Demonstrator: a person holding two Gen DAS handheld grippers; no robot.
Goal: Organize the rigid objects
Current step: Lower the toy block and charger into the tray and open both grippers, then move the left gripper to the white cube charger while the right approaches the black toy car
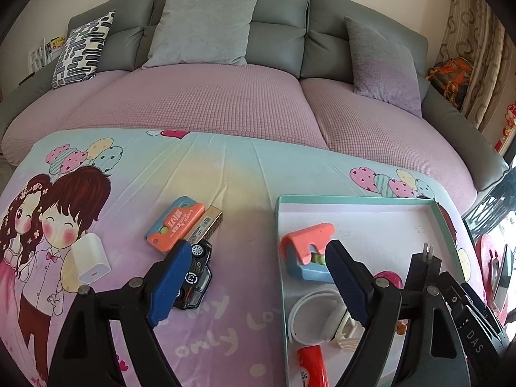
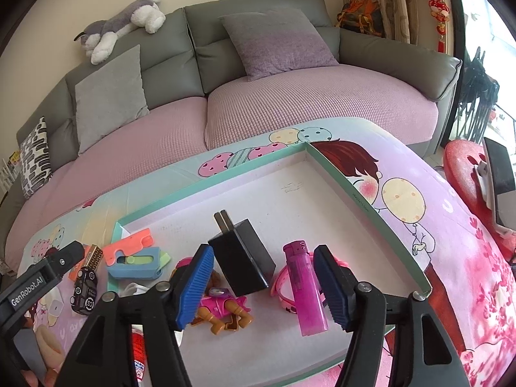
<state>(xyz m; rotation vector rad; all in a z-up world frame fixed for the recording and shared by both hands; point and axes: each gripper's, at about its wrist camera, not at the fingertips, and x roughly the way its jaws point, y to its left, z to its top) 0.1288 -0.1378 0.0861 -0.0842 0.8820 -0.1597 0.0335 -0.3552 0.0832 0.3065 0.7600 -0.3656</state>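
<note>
- L gripper (image 1: 254,277): jaws spread wide, nothing between the pads. One blue finger (image 1: 171,283) sits over the black toy car (image 1: 196,277) on the cartoon cloth (image 1: 225,174); the other finger hangs over the box's left end, just beside the coral/blue toy (image 1: 306,251).
- R gripper (image 2: 264,287): jaws spread, pinching nothing. Black charger (image 2: 245,258) lies betw the fingers, prongs pointing away, clear of both pads. Purple lighter (image 2: 304,287) lies just inside the R-side finger; can't tell if they touch.
- Shallow box w/ teal rim (image 2: 371,209) sits on the cloth, white floor. Inside: black charger, purple lighter on top of a pink watch (image 2: 283,280), small figure in pink (image 2: 222,306) partly under the L-side finger, coral/blue toy near the box's L end.
- Also in the box, seen from L wrist cam: white ring-shaped item (image 1: 312,316) and red tube (image 1: 312,367) near the front edge.
- Outside the box on the cloth: toy car, orange/blue case (image 1: 175,222) touching a gold-patterned bar (image 1: 206,225), white charger cube (image 1: 90,258) well to the L.
- Behind: grey sofa w/ pink cover (image 1: 209,96), cushions, plush dog (image 2: 125,22) on the backrest.
</note>
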